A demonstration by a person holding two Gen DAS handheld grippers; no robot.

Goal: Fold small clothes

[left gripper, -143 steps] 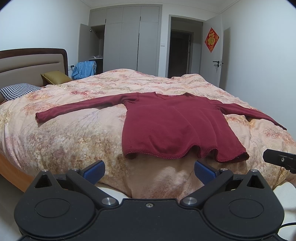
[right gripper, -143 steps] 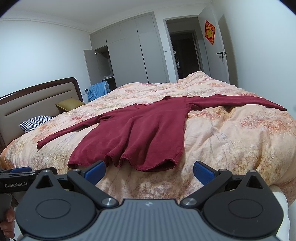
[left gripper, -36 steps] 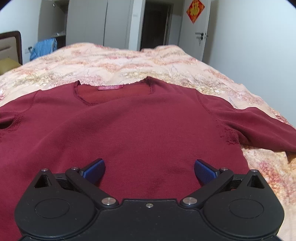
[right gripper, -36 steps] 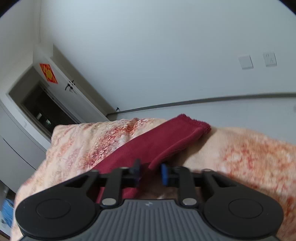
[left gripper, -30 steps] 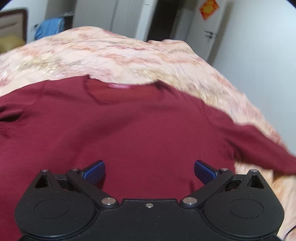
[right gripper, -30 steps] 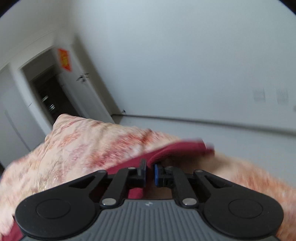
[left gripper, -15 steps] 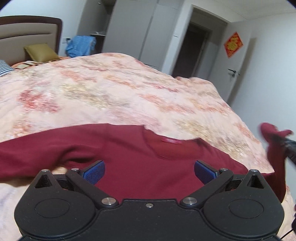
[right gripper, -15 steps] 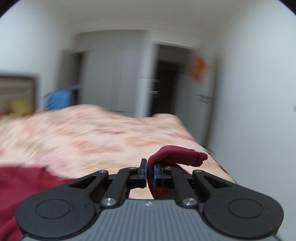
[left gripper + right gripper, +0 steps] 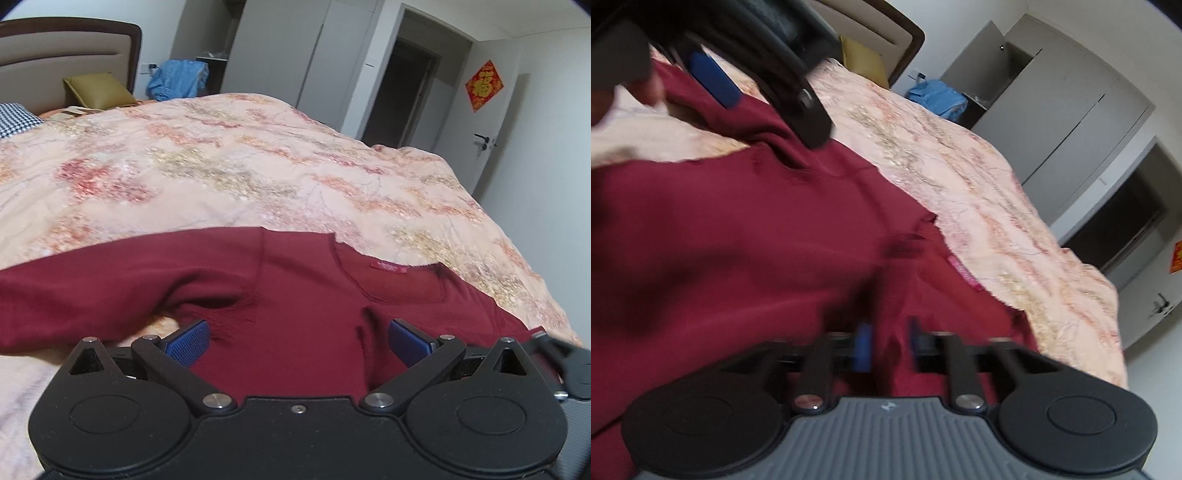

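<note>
Here the dark red top (image 9: 303, 317) lies flat on the bed (image 9: 229, 173), its unfolded sleeve stretching leftward from the spread, empty left tongs (image 9: 298, 338), nearer than the right tongs (image 9: 886, 345), now opening around the folded-in sleeve.

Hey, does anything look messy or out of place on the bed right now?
Only small things. The dark red top has one sleeve still stretched out sideways, with puckered fabric at its armpit. A cloth ridge stands between the opening right tool jaws. Otherwise the quilt looks fine: no spills or damage.
</note>
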